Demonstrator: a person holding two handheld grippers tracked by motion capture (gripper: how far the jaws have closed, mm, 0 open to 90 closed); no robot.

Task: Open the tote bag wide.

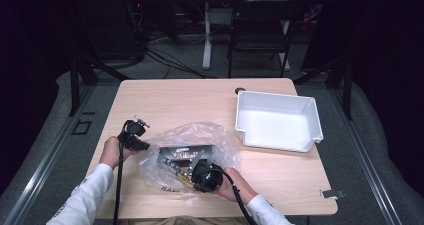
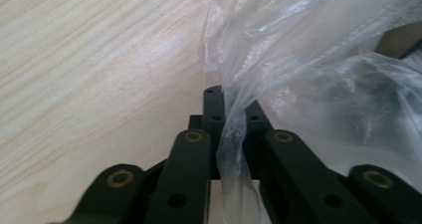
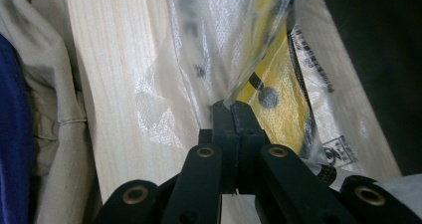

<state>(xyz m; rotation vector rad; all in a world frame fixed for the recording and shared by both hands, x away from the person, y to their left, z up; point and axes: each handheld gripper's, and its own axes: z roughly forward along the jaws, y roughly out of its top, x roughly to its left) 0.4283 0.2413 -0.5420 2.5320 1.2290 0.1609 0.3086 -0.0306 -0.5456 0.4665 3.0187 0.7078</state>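
clear plastic bag (image 1: 187,152) lay crumpled on the bench (image 1: 165,102) left of the white bin (image 1: 278,121), left hand-held gripper (image 2: 226,107) pinched shut on its film, right hand-held gripper (image 3: 232,109) clamped its near edge

Overhead view; close tool cameras, shared bag (image 1: 187,152)

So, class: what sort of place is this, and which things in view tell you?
Probably a lab or recording workspace: a wooden table ringed by dark curtains, loose cables on the floor behind it, and a folding chair beside a desk leg.
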